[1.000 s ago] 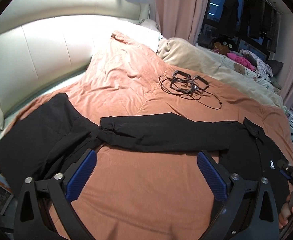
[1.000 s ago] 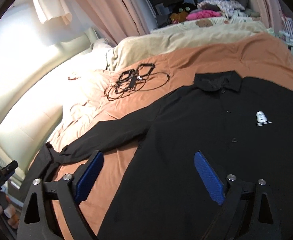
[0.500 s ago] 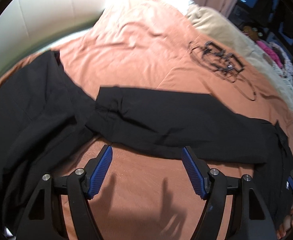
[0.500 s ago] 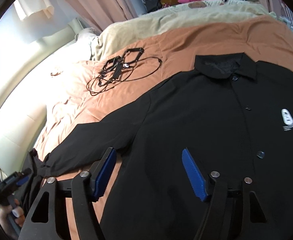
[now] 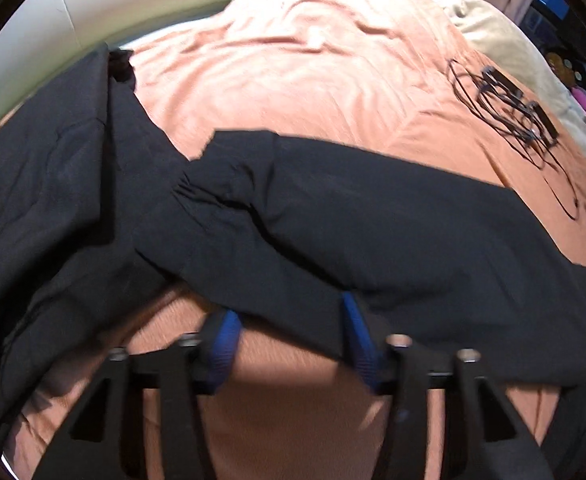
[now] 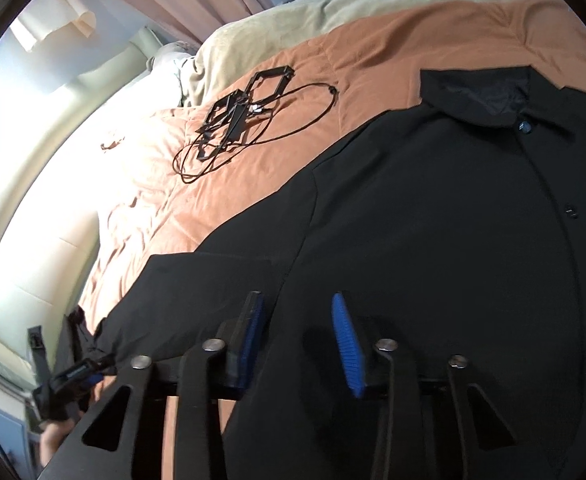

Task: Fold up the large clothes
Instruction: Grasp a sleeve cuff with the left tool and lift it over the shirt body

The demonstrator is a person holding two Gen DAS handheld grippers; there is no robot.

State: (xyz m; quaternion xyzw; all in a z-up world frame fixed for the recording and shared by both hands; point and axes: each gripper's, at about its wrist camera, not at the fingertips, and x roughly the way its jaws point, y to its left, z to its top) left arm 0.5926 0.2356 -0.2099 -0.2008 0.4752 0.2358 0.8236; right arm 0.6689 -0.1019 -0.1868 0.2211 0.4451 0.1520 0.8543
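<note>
While the black jacket [image 6: 433, 240] is lying spread out, front up, on the orange bedspread [image 5: 333, 60], both grippers are closing on its cloth. The left gripper [image 5: 289, 320] is drawing its blue fingers [image 5: 225, 336] together around the near edge of the sleeve [image 5: 353, 220], which is stretching across the bed; the cloth is sitting between them, not yet clamped. The right gripper [image 6: 299, 320] is narrowing its fingers [image 6: 347, 344] over the jacket's body near the armpit, fabric between them, still loose. A tangle of black cables [image 6: 237, 120] is resting on the bedspread, well apart from the jacket.
</note>
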